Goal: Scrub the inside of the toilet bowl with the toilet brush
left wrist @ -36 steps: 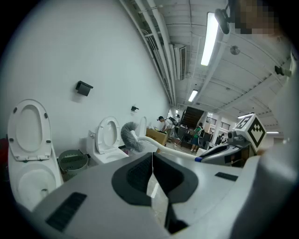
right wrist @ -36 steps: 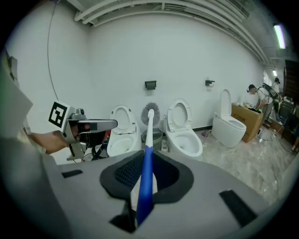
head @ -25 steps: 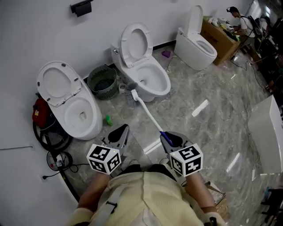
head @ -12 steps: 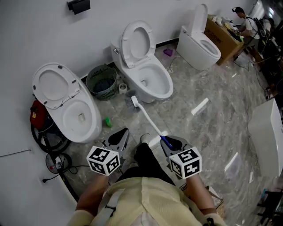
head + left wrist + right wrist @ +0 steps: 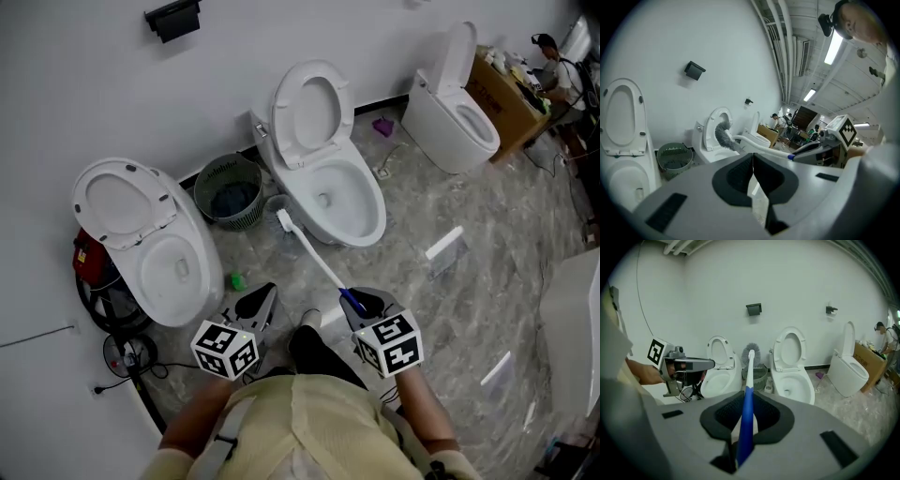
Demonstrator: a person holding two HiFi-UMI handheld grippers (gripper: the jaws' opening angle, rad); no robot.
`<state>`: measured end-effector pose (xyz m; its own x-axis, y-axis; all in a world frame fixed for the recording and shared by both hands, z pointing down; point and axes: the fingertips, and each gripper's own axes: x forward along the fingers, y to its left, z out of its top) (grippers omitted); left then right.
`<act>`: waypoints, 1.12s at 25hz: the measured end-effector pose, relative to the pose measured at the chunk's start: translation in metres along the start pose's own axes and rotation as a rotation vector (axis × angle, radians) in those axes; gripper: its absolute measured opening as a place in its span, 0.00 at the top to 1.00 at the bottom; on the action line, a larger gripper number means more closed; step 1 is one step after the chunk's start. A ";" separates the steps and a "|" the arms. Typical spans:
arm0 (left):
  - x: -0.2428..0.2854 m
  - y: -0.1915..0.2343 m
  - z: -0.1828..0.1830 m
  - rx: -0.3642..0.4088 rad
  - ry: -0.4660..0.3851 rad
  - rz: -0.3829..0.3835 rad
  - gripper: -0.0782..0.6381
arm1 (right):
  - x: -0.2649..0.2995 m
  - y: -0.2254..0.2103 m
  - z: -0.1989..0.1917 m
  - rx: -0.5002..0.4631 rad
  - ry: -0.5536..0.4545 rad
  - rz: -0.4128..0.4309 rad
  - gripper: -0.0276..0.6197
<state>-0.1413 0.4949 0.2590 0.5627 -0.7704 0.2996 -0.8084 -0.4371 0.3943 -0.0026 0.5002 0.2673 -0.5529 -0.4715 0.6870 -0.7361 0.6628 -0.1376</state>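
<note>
My right gripper is shut on the blue grip of the toilet brush. Its white shaft slants up and left, and the grey bristle head hangs in the air beside the middle toilet, outside the bowl. That toilet stands with lid and seat raised. My left gripper is shut with nothing between its jaws, left of the brush handle, above the floor.
A second open toilet stands at the left, a third at the right. A green waste basket sits between the left and middle toilets. A red object and cables lie by the wall. A person works by boxes far right.
The view has come closer to the middle toilet and the brush head now sits nearer its left side. Both grippers keep their hold and their spacing.
</note>
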 end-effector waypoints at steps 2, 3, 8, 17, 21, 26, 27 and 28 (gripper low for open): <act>0.020 0.007 0.005 -0.008 0.020 0.008 0.87 | 0.006 -0.019 0.013 -0.004 0.000 0.011 0.85; 0.031 0.009 0.007 -0.010 0.028 0.007 0.87 | 0.010 -0.030 0.017 -0.004 0.001 0.013 0.85; 0.083 0.004 0.011 0.015 0.057 -0.031 0.87 | 0.028 -0.081 0.021 0.024 0.031 0.014 0.85; 0.146 0.000 -0.006 0.052 0.156 -0.106 0.87 | 0.059 -0.138 0.015 0.094 0.091 -0.013 0.85; 0.173 0.011 -0.012 0.094 0.192 -0.130 0.87 | 0.080 -0.161 0.006 0.138 0.130 -0.036 0.85; 0.213 0.038 -0.015 0.097 0.223 -0.130 0.87 | 0.101 -0.193 -0.001 0.185 0.196 -0.074 0.85; 0.223 0.044 -0.016 0.093 0.232 -0.134 0.87 | 0.106 -0.201 0.000 0.198 0.211 -0.084 0.85; 0.233 0.051 -0.015 0.090 0.241 -0.138 0.87 | 0.112 -0.209 0.002 0.212 0.227 -0.092 0.85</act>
<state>-0.0488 0.3004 0.3622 0.6844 -0.5731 0.4507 -0.7275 -0.5779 0.3699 0.0887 0.3083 0.3715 -0.3971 -0.3661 0.8416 -0.8568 0.4766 -0.1969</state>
